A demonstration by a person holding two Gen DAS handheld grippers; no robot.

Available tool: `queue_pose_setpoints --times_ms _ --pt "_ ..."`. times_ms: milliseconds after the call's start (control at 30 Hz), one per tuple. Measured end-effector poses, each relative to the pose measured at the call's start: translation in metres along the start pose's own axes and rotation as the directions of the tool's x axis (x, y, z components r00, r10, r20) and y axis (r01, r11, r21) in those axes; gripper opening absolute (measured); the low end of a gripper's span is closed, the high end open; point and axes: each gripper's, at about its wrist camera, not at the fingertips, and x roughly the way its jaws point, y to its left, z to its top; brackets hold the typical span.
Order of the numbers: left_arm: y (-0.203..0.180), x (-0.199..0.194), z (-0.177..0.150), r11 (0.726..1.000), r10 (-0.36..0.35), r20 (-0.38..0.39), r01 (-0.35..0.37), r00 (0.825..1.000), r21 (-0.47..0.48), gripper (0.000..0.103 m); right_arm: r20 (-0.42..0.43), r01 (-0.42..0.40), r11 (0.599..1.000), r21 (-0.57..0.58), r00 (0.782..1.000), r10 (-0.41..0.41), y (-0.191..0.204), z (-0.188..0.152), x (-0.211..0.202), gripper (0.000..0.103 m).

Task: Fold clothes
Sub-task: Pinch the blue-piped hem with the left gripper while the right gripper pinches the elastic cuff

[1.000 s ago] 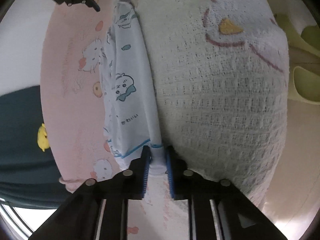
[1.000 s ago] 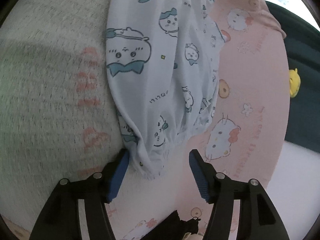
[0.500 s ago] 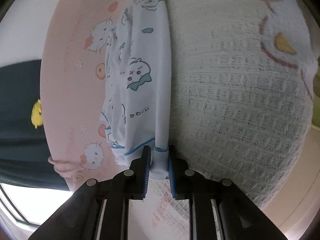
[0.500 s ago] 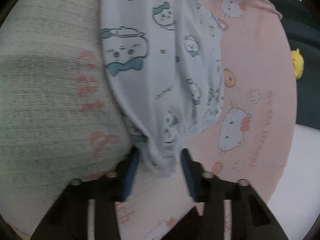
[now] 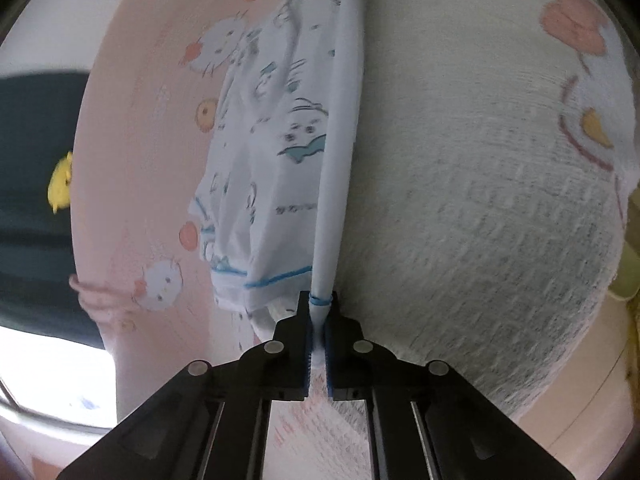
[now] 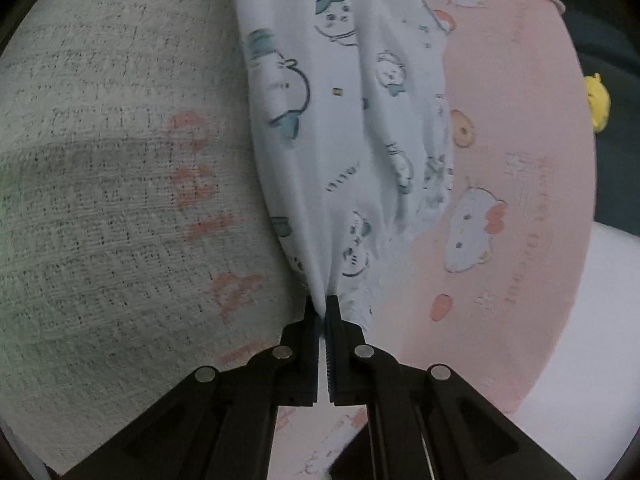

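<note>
A small white garment (image 5: pixel 276 168) printed with blue cartoon animals is stretched along the seam between a pink sheet and a white knitted blanket. My left gripper (image 5: pixel 319 312) is shut on its blue-stitched hem end, and the cloth runs taut away from the pads. In the right wrist view the same garment (image 6: pixel 340 128) fans out from my right gripper (image 6: pixel 323 308), which is shut on its gathered other end. Loose folds hang toward the pink side in both views.
The pink cartoon-cat sheet (image 5: pixel 136 184) and the white knitted blanket (image 5: pixel 480 208) cover the surface beneath. A dark cloth with a yellow chick (image 5: pixel 60 184) lies past the pink sheet. Pale flooring shows at the lower right (image 5: pixel 592 408).
The right jaws have closed from wide open onto the garment's gathered end. The left gripper has kept its hold and lifted, pulling the cloth taut and rolling a little.
</note>
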Motion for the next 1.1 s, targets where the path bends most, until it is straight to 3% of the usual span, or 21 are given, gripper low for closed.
queue_pose_setpoints --times_ms 133,400,600,800,900,1000,1100 --pt "0.005 0.001 -0.006 0.999 0.044 0.017 -0.044 0.999 0.006 0.004 -0.003 0.024 0.999 0.034 1.000 -0.024 -0.001 0.004 -0.014 0.004" --pt "0.002 -0.037 -0.019 0.996 -0.023 -0.019 0.021 1.000 -0.092 0.003 -0.037 -0.033 0.990 0.135 0.999 0.038 -0.004 0.012 -0.046 0.003" --pt "0.001 -0.050 -0.028 0.987 -0.058 -0.061 0.048 0.996 -0.151 0.003 -0.041 -0.020 0.989 0.143 0.999 0.027 0.005 0.009 -0.066 0.004" --pt "0.000 -0.047 -0.052 0.996 -0.033 -0.077 0.026 0.996 -0.089 0.004 -0.029 -0.015 0.991 0.135 0.999 0.019 0.005 0.008 -0.070 0.004" --pt "0.002 -0.047 -0.056 0.992 -0.084 -0.088 0.075 0.993 -0.097 0.004 -0.026 -0.019 0.992 0.121 0.999 0.023 0.004 0.009 -0.063 0.004" --pt "-0.001 -0.046 -0.058 0.975 -0.169 -0.121 0.148 0.978 -0.163 0.004 -0.015 -0.036 0.993 0.112 0.999 0.038 0.007 0.010 -0.063 0.004" --pt "-0.010 -0.049 -0.059 0.979 -0.157 -0.119 0.138 0.981 -0.151 0.004 -0.026 -0.018 0.997 0.077 0.999 0.020 0.014 0.006 -0.059 0.004"
